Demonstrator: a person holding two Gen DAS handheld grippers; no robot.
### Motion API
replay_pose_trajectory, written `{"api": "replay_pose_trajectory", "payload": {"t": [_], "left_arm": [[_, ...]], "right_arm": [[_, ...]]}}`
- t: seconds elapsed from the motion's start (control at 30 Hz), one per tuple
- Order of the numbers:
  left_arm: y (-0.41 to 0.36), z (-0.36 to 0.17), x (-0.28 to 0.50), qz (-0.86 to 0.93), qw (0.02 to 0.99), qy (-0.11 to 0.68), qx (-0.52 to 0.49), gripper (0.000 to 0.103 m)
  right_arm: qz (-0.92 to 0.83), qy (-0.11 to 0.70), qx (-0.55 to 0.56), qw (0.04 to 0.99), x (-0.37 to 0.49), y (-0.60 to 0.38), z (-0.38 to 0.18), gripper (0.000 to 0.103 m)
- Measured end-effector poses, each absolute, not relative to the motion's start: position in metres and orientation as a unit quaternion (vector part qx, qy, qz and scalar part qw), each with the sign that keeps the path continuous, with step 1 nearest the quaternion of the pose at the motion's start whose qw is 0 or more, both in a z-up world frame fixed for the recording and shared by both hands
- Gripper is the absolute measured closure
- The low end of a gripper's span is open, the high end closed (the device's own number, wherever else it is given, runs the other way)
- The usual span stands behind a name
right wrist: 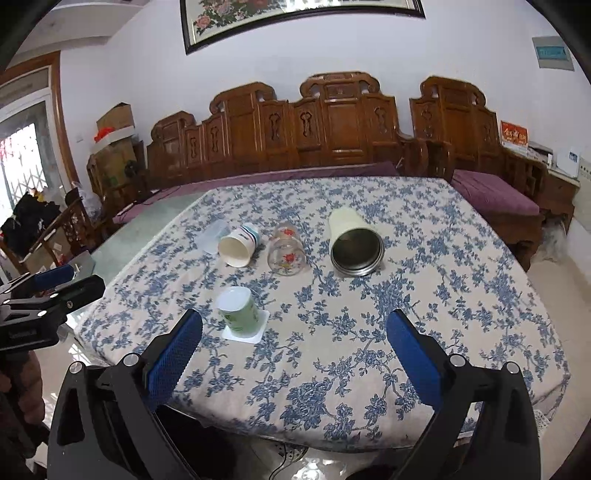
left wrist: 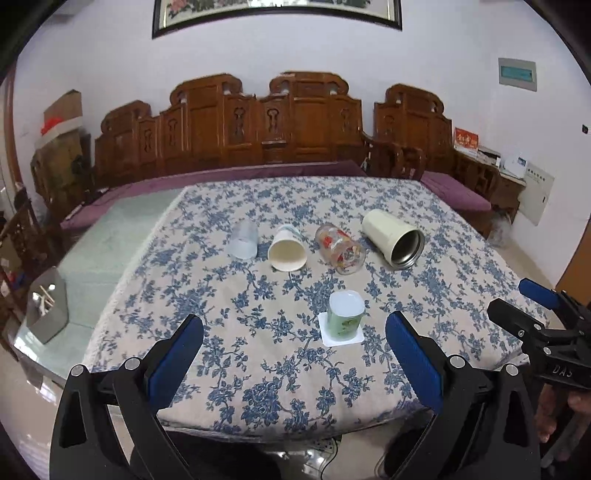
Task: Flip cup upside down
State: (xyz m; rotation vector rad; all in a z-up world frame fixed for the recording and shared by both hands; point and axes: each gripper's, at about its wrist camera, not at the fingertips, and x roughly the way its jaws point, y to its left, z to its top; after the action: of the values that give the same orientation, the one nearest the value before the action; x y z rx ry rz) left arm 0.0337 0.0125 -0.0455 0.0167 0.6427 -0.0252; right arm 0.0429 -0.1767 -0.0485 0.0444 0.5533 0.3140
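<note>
Both claws hang above the near edge of the bench (left wrist: 280,402), which is covered by a blue-flowered cloth. The left claw (left wrist: 294,363) has its blue-padded jaws spread wide with nothing between them. The right claw (right wrist: 294,363) is likewise spread wide and holds nothing. In the left wrist view the right claw appears at the right edge, and in the right wrist view the left claw appears at the left edge.

Nearest to the claws stands a green cup (left wrist: 345,315) (right wrist: 238,310), mouth down with its white base on top, resting on a white square coaster (left wrist: 340,336) (right wrist: 245,332).

Farther back, four vessels lie on their sides in a row across the bench. From left to right they are a frosted plastic cup (left wrist: 243,240) (right wrist: 212,236), a white paper cup (left wrist: 286,249) (right wrist: 238,245) with striped markings and its mouth toward the near side, a clear glass (left wrist: 340,249) (right wrist: 286,251) with red flower prints, and a cream metal tumbler (left wrist: 393,236) (right wrist: 352,245) whose dark open mouth faces the near side. The plastic cup and paper cup lie just beside each other; the tumbler is a little apart from the glass.

Behind the bench runs a carved wooden sofa (left wrist: 295,125) (right wrist: 332,125) with purple cushions, under a framed picture (left wrist: 277,14) (right wrist: 295,18) on the wall.
</note>
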Motion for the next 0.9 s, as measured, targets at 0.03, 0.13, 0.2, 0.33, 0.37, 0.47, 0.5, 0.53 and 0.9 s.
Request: {"api": "replay_pose_trajectory", "payload": {"t": [0.03,0.13,0.2,0.33,0.37,0.47,0.5,0.53,0.9], "left_arm": [[0.012,-0.041,0.028,-0.012,0.951,0.309,0.008,0.008],[0.011,-0.028,0.011,-0.011,0.957,0.289,0.006,0.008],[0.010,-0.020,0.003,-0.010,0.961,0.277,0.002,0.008],[0.009,-0.002,-0.017,-0.004,0.967,0.254,0.000,0.008],[0.008,0.002,-0.021,0.001,0.968,0.251,0.002,0.008],[0.010,0.012,-0.032,0.001,0.972,0.236,-0.003,0.008],[0.010,0.015,-0.036,0.003,0.973,0.232,-0.004,0.008],[0.010,0.018,-0.039,0.005,0.974,0.228,-0.004,0.008],[0.013,0.027,-0.049,0.010,0.977,0.214,-0.006,0.008]], "right_arm": [[0.154,0.264,0.020,0.952,0.037,-0.176,-0.044,0.002],[0.153,0.243,0.016,0.958,0.021,-0.176,-0.028,0.002],[0.154,0.227,0.014,0.962,0.009,-0.176,-0.018,0.002],[0.151,0.200,0.012,0.968,-0.011,-0.178,0.000,0.002],[0.150,0.193,0.013,0.970,-0.015,-0.179,0.004,0.002],[0.150,0.179,0.016,0.972,-0.026,-0.182,0.014,0.003],[0.150,0.175,0.019,0.973,-0.029,-0.183,0.018,0.003],[0.150,0.174,0.019,0.973,-0.031,-0.182,0.019,0.003],[0.148,0.164,0.018,0.975,-0.036,-0.182,0.025,0.002]]}}
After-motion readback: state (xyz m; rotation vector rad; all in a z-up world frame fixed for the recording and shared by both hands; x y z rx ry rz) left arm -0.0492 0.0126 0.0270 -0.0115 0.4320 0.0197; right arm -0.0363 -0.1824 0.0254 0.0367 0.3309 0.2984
